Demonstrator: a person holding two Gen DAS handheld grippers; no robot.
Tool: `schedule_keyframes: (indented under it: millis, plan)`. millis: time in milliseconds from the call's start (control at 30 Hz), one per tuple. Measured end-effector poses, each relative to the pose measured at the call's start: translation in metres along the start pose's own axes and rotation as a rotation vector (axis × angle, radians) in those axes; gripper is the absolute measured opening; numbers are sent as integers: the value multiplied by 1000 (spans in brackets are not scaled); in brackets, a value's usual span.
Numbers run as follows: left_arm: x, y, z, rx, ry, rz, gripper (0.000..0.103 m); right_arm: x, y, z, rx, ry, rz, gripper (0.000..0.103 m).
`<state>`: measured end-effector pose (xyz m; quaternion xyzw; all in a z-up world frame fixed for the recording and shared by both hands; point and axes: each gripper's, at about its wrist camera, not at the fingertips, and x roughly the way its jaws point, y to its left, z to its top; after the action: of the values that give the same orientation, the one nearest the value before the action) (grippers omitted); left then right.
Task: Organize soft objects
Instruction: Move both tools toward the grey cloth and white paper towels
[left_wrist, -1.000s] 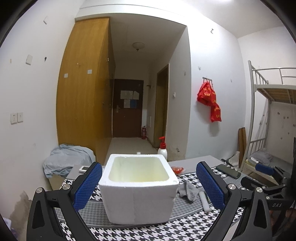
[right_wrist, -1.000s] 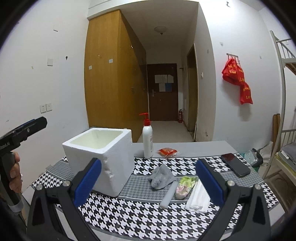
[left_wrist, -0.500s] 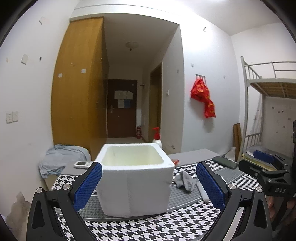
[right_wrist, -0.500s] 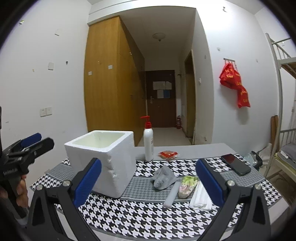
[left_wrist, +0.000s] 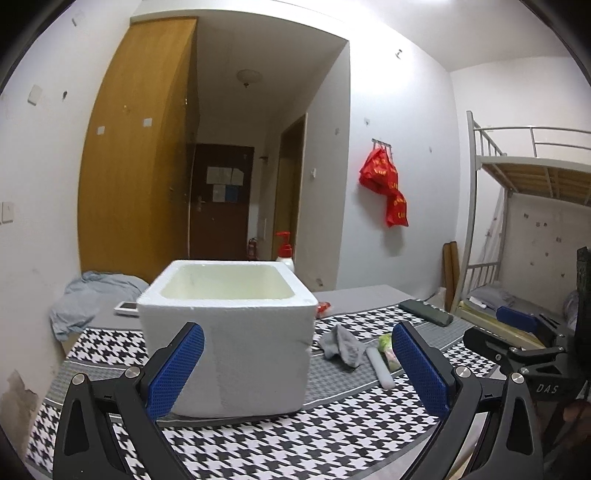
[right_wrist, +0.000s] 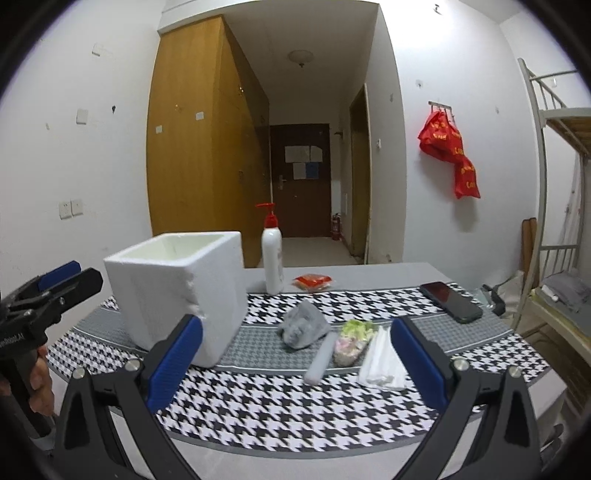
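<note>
My left gripper (left_wrist: 297, 365) and right gripper (right_wrist: 295, 363) — both spread, holding nothing — face the foam box (left_wrist: 229, 332) and grey sock (right_wrist: 303, 326).

We hold our left gripper (left_wrist: 297, 363) level with its blue-padded jaws spread wide and nothing between them. Our right gripper (right_wrist: 295, 362) sits level too, jaws equally wide and bare.
</note>
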<state>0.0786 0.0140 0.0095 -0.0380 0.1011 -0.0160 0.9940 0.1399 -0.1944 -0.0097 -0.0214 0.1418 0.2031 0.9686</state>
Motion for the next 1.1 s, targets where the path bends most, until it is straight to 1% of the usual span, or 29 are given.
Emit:
schedule_keyframes:
  millis: [133,267,400,567,867,1100]
  plan:
    - [8,-10,-2,9,18,-12,102,0,-11,-1,12,7,-3,103]
    - [18,-20,-4,22,42,-40,102,3,-22,-4,13,22,-48,103]
    - [25,-31,-5,43,47,-61,102,4,-37,-9,39,37,-75,103]
    - [37,-42,-8,53,83,-84,102,3,-52,-13,61,53,-102,103]
    - [55,-58,-14,62,134,-106,102,6,-65,-19,46,66,-105,103]
    - [70,-74,-18,95,167,-113,102,14,-81,-27,70,88,-109,103]
